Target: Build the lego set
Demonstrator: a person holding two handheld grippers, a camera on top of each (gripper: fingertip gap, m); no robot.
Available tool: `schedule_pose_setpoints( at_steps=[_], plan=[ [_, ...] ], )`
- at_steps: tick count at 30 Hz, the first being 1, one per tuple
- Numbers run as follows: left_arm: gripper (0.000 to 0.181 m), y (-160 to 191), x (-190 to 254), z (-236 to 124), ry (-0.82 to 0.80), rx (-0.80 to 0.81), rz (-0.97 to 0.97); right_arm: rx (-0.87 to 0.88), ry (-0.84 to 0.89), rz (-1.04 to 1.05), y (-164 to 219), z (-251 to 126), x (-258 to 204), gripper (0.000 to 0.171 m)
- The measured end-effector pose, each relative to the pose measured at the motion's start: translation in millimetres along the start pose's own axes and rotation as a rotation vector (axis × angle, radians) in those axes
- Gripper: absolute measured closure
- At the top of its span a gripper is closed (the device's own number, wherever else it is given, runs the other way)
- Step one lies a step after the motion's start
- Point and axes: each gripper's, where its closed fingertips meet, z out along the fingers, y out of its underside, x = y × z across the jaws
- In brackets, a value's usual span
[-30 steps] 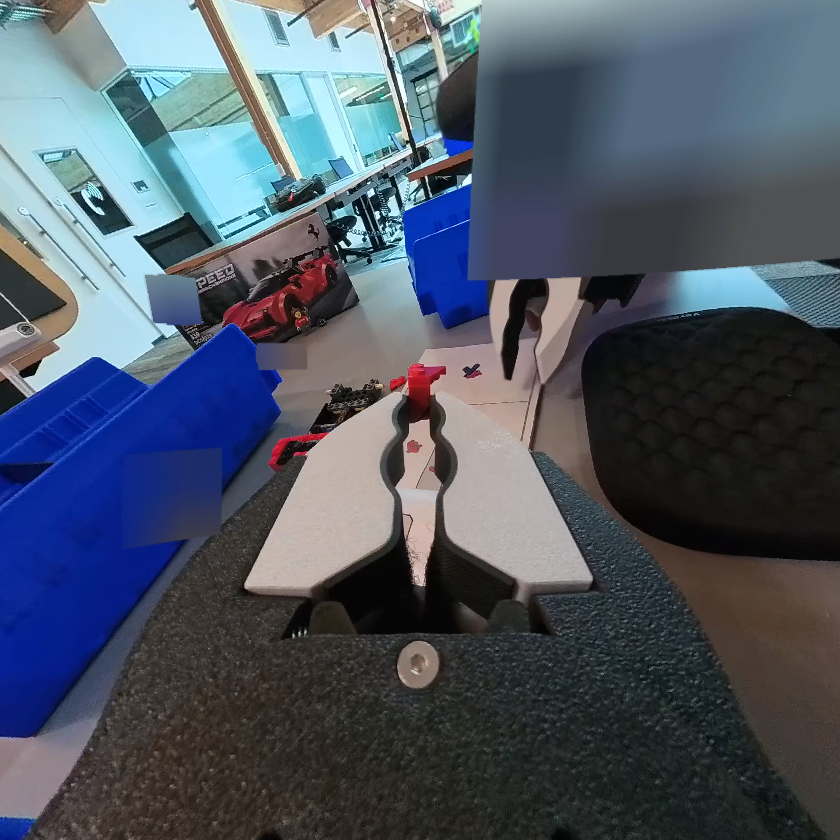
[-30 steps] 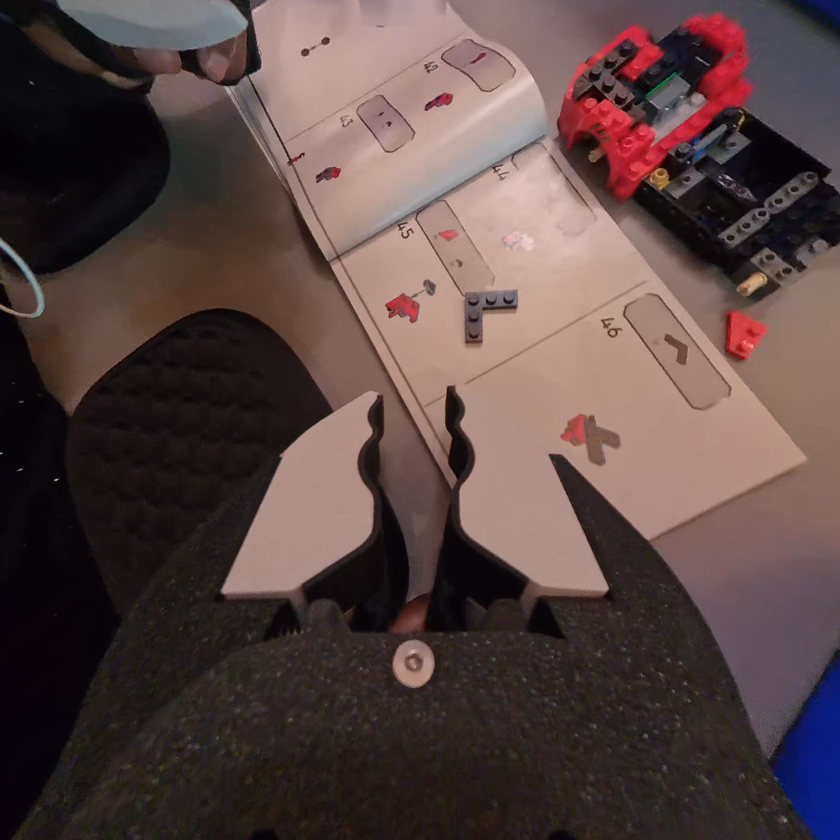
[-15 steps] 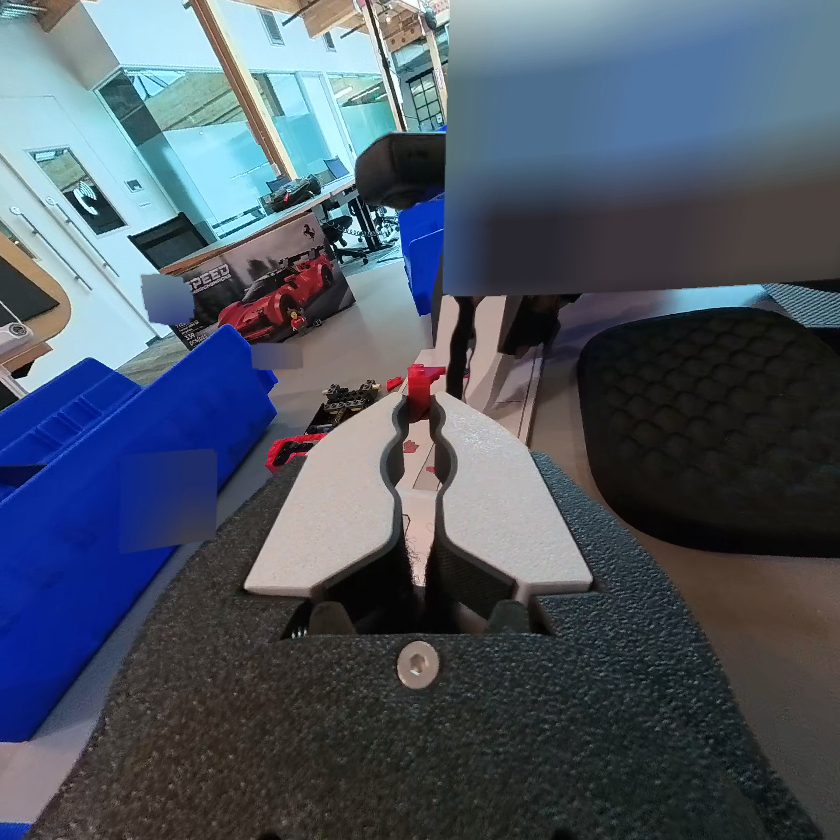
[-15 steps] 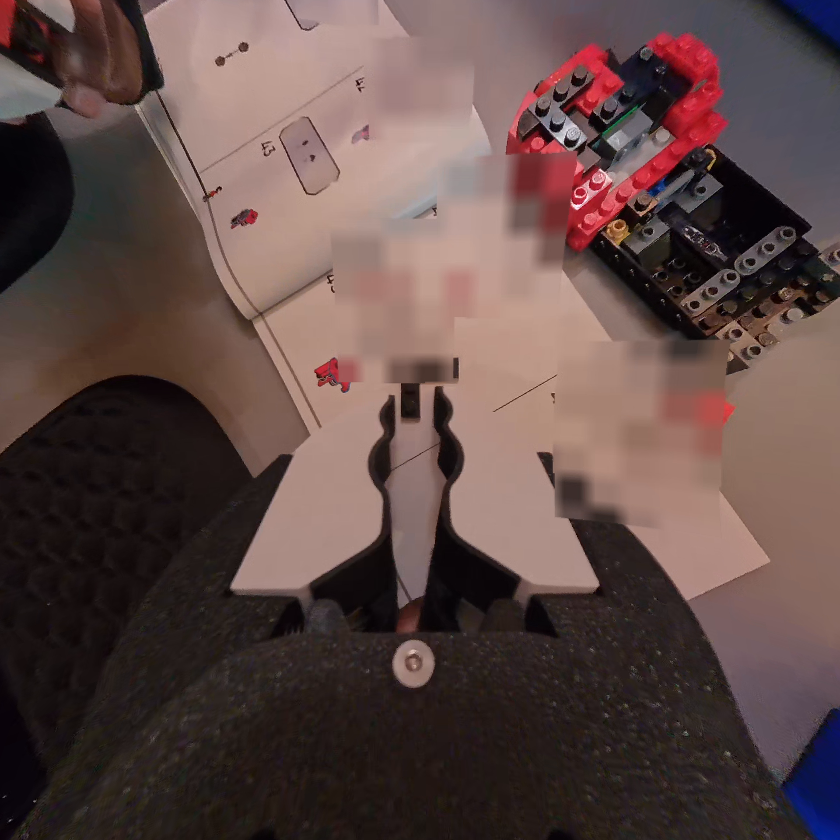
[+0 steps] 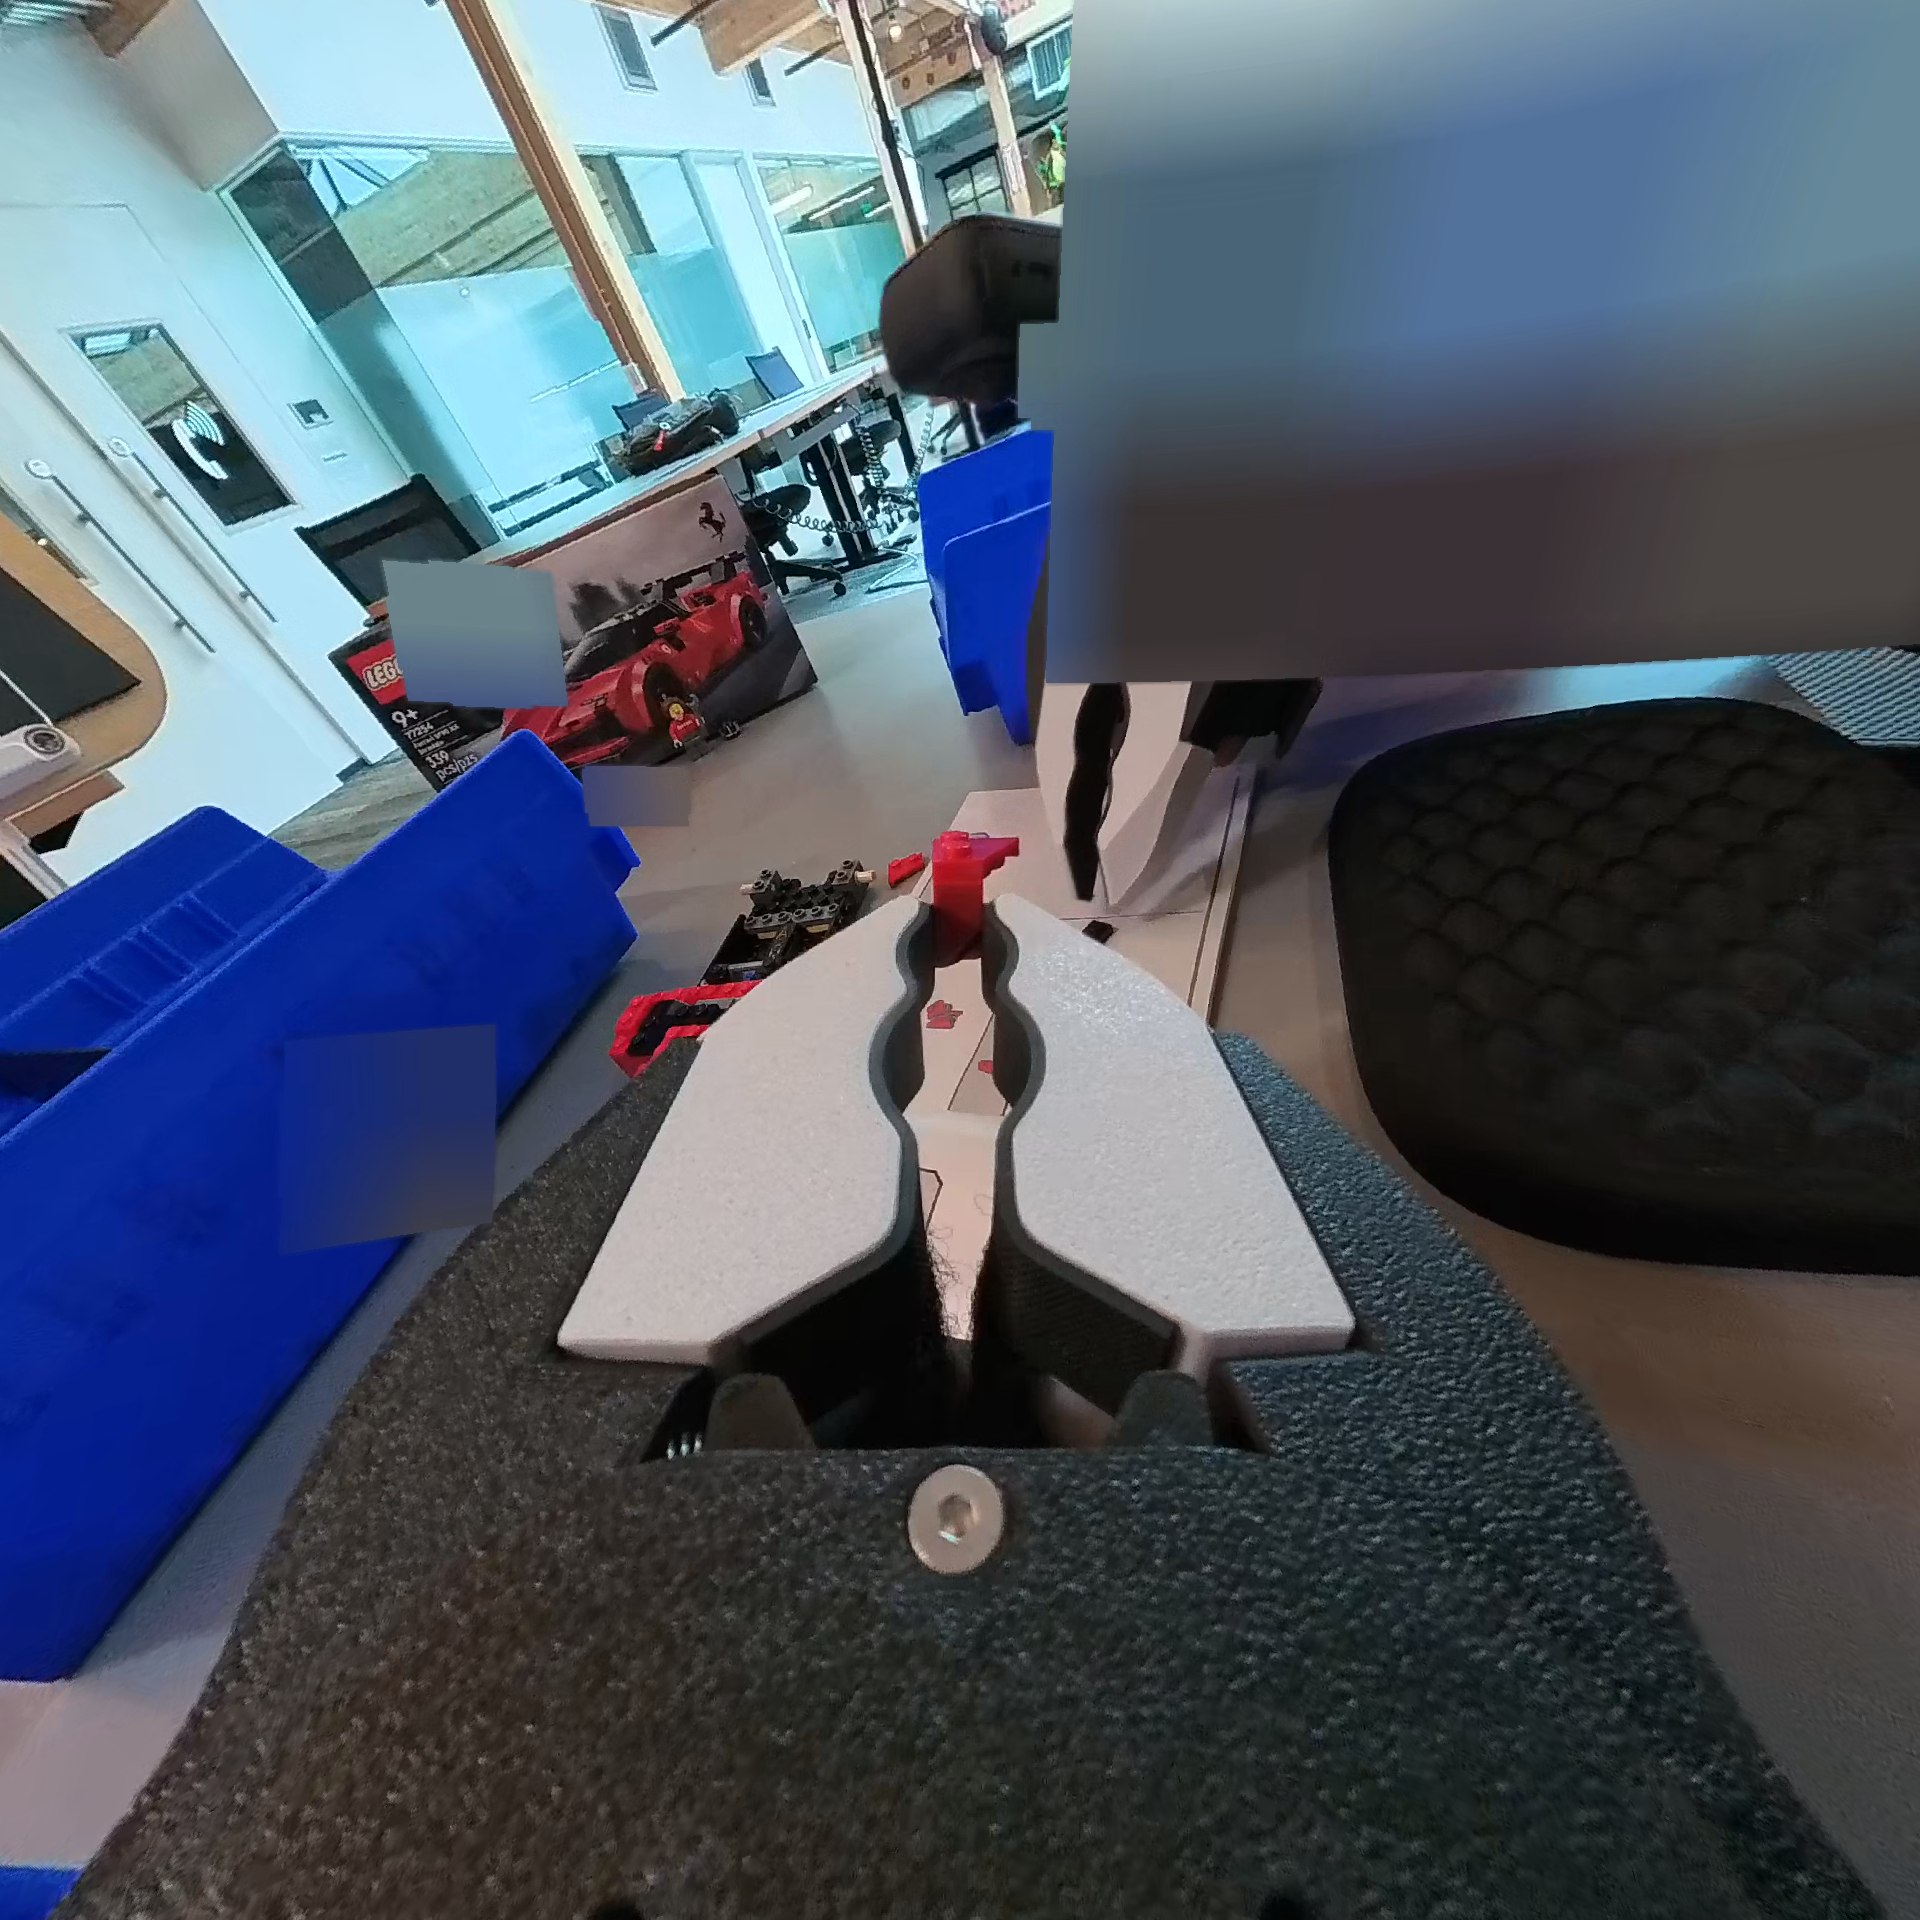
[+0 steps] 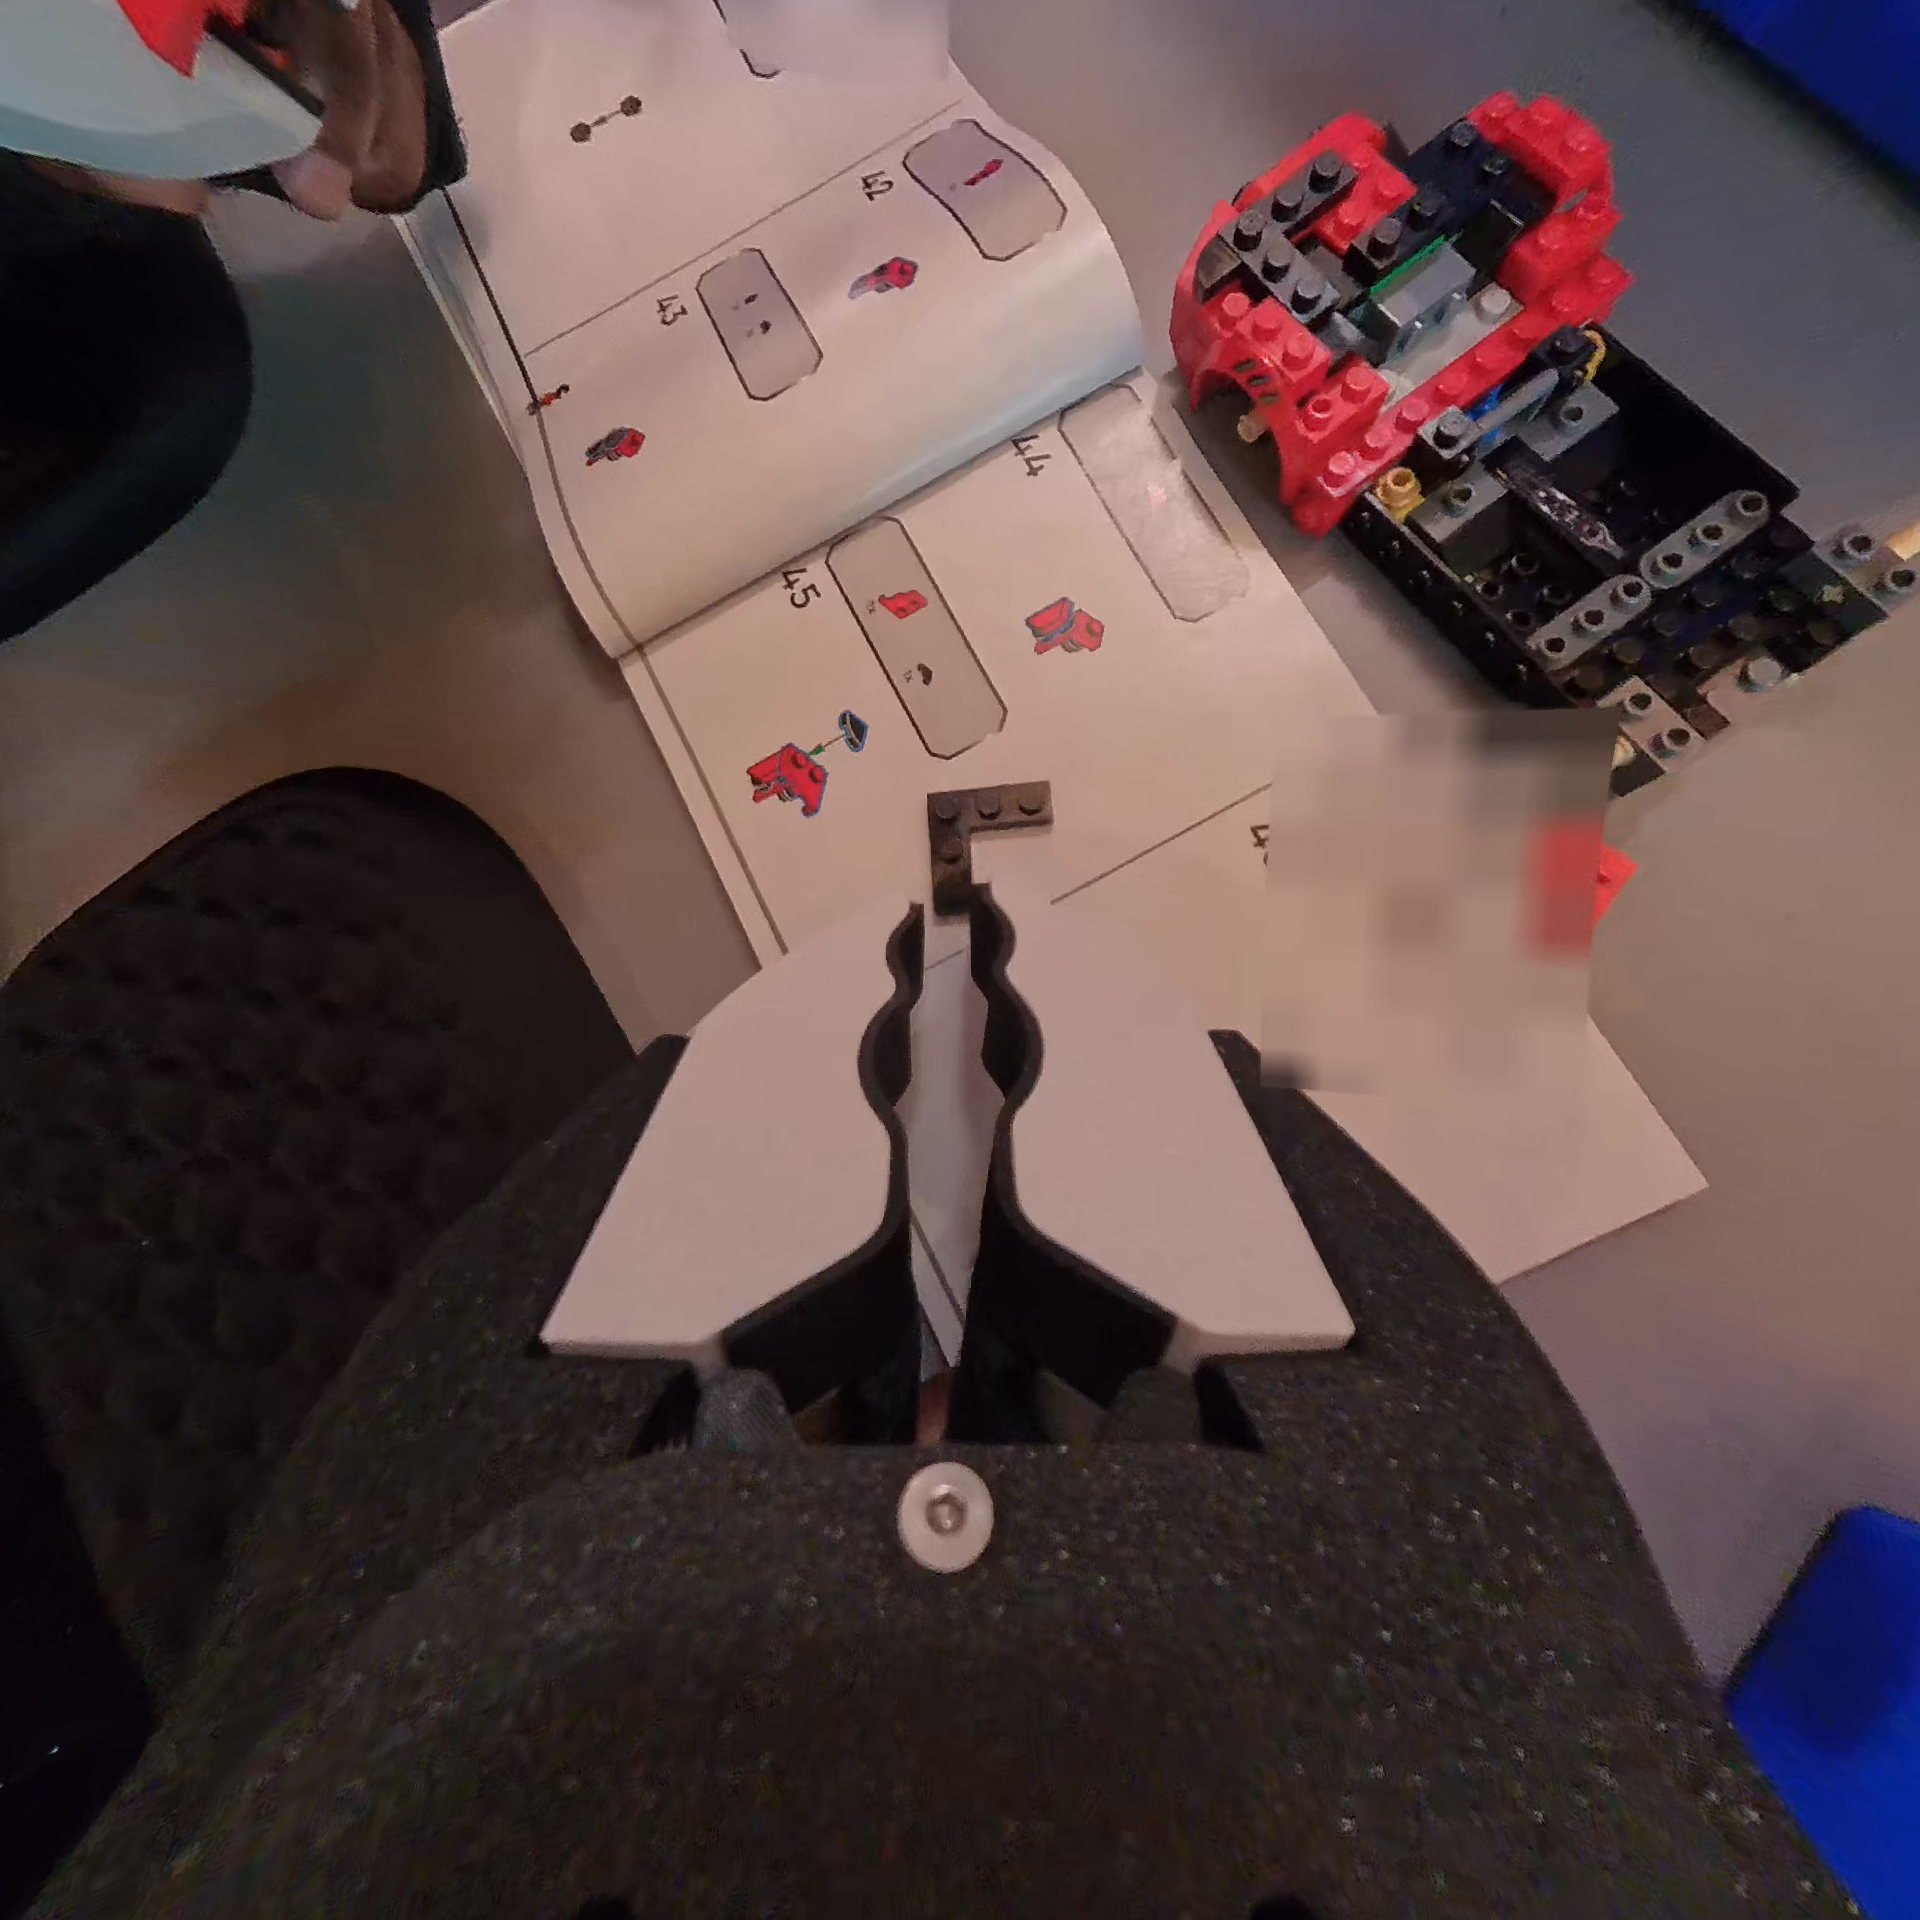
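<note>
Right wrist view shows the right gripper (image 6: 948, 906) with its fingers slightly parted and empty, their tips just short of a dark L-shaped plate (image 6: 977, 831) lying on the instruction booklet (image 6: 831, 436). The left gripper (image 5: 958, 914) pinches a small red brick (image 5: 961, 873) at its fingertips. Closing on the thin plate could skid it across the smooth page, or pinch the paper too.

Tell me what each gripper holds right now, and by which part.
Left gripper pinches a red lego piece by its lower end. Right gripper is open and empty, above the dark L-shaped plate.
</note>
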Motion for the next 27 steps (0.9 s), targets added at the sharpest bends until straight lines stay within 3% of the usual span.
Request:
schedule_pose_setpoints(
  at_steps=[5,12,27],
  plan=[
    [0.174,1,-2,0,-0.011,-0.007,0.002,0.042,0.012,0.007,-2,-7,1,0.158],
    [0.174,4,-33,-10,-0.154,0.009,-0.106,0.146,0.04,0.006,-10,-25,1,0.158],
    [0.174,6,-34,-10,-0.158,-0.002,-0.094,0.154,0.033,0.03,10,4,-3,0.156]
  ],
)
